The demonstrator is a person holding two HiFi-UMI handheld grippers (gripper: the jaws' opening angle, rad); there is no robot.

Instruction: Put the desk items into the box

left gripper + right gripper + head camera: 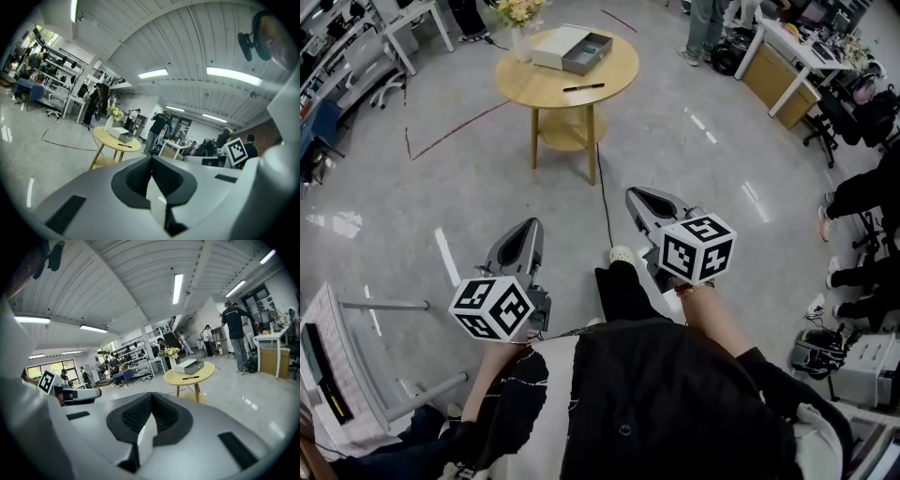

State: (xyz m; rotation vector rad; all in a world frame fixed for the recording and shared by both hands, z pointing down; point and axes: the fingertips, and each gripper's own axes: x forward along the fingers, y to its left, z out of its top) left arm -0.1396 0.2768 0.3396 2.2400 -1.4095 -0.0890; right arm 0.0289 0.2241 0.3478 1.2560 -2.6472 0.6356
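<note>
Head view, open grey box (587,54) beside white lid (555,43), black pen (583,87) nearby

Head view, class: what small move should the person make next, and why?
Probably step toward the round table: the left gripper and right gripper are shut and empty, and the pen and box sit there, far beyond reach.

round table (534,89) far middle | on it: box (572,49) at far edge, flower vase (520,37) just left of it, pen (583,87) on its near side | cable (605,202) on floor, near of table | left gripper (531,227) and right gripper (634,195) side by side, near, well apart from table
</note>
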